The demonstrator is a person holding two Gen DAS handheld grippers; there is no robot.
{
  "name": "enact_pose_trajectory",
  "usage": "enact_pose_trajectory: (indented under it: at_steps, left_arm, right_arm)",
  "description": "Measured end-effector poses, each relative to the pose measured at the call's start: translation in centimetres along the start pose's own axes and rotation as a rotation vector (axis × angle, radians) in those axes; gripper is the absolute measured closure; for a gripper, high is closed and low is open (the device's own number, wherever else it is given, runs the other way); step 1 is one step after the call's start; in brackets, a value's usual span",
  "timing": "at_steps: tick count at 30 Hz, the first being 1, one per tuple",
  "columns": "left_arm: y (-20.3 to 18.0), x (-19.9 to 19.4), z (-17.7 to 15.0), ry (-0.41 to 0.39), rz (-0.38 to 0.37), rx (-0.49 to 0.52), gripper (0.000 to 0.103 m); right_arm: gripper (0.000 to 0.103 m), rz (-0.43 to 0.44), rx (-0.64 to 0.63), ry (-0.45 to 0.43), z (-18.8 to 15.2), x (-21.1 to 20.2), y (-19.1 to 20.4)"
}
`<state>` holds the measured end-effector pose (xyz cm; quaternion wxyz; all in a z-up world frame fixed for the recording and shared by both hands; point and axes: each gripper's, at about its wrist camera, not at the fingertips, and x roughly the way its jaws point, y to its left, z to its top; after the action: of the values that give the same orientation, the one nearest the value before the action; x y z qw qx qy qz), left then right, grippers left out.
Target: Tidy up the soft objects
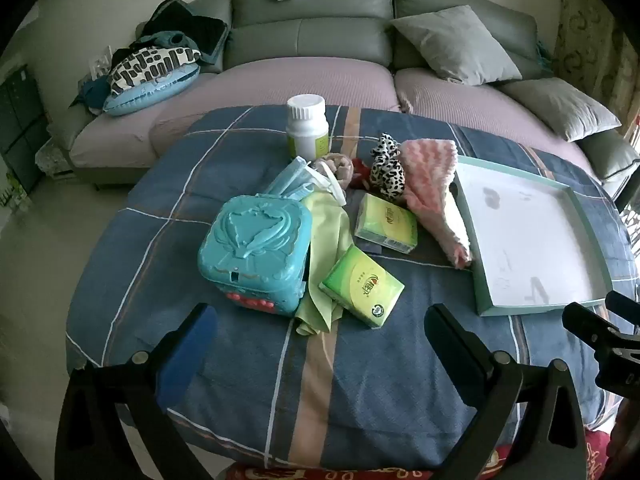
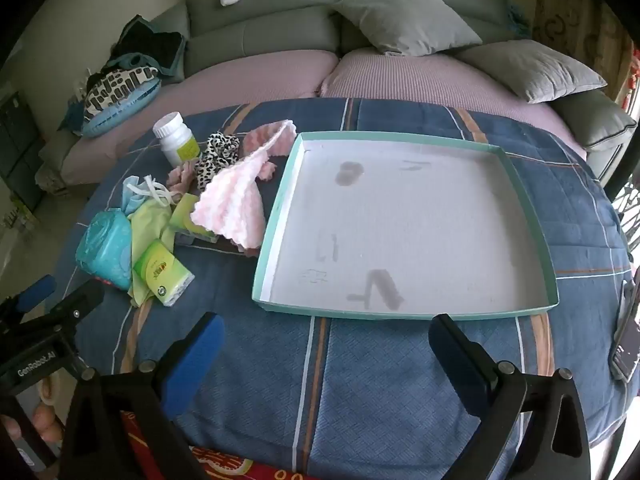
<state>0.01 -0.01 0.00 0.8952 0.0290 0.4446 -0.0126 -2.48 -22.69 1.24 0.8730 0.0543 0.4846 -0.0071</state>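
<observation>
A pile lies on the blue plaid cloth: two green tissue packs (image 1: 362, 286) (image 1: 386, 223), a pale green cloth (image 1: 326, 236), a pink knitted cloth (image 1: 434, 184) (image 2: 232, 204), a leopard scrunchie (image 1: 386, 168) (image 2: 216, 154), blue face masks (image 1: 294, 182) and a pink scrunchie (image 1: 334, 166). A teal-rimmed tray (image 1: 532, 240) (image 2: 400, 220) lies empty to the right of the pile. My left gripper (image 1: 320, 336) hovers open in front of the pile. My right gripper (image 2: 326, 344) hovers open in front of the tray's near rim. Neither holds anything.
A teal plastic box (image 1: 256, 252) and a white bottle (image 1: 307, 126) stand among the pile. A grey sofa (image 1: 312, 24) with cushions (image 1: 456, 44) runs behind the table. A phone (image 2: 626, 344) lies at the table's right edge.
</observation>
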Motion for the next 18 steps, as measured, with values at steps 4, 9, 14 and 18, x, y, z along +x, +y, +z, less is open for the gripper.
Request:
enact_pose_trajectory:
  at_steps: [4, 9, 14, 18]
  left_arm:
    - [-0.08, -0.02, 0.00, -0.004, 0.003, -0.008, 0.000]
    - [0.14, 0.35, -0.29, 0.001, -0.005, -0.017, 0.000]
    - [0.12, 0.48, -0.06, 0.011, -0.011, -0.017, 0.000]
    - [0.07, 0.38, -0.12, 0.005, -0.013, -0.018, 0.000]
  right_arm:
    - [0.000, 0.002, 0.002, -0.002, -0.08, 0.09, -0.15]
    - [0.000, 0.001, 0.004, -0.001, -0.14, 0.16, -0.13]
    - [0.000, 0.000, -0.001, -0.003, -0.29, 0.11, 0.33]
    - [0.000, 0.001, 0.004, 0.001, -0.21, 0.22, -0.02]
